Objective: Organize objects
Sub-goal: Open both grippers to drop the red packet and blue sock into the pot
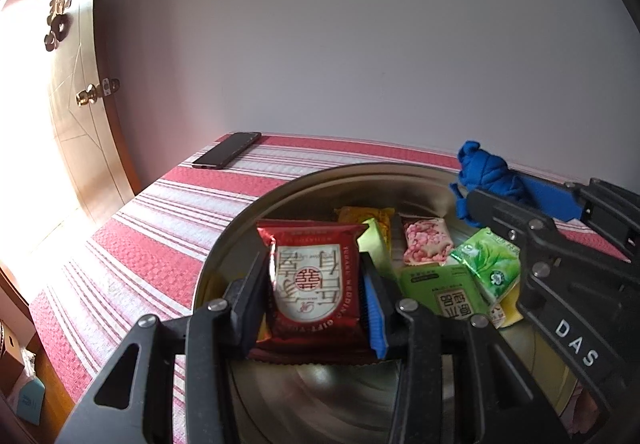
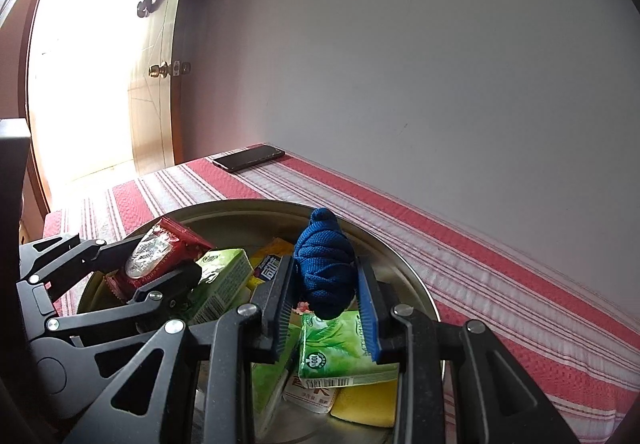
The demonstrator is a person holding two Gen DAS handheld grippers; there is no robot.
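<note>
Left wrist view: left gripper (image 1: 316, 292) clamps red snack packet (image 1: 310, 284) above metal bowl (image 1: 224, 244). Right gripper (image 2: 324, 292) pinches blue knitted bundle (image 2: 326, 264) over same bowl. Advice: lower each clear of the other, release onto bare spots.

Bowl: round metal bowl (image 1: 224, 244) on striped red-and-white tablecloth (image 1: 152, 228).
In bowl: green tissue packs (image 2: 340, 348), pink-and-white snack bar (image 1: 426, 242).
Behind bowl: black phone (image 1: 226, 149), by wall.
</note>
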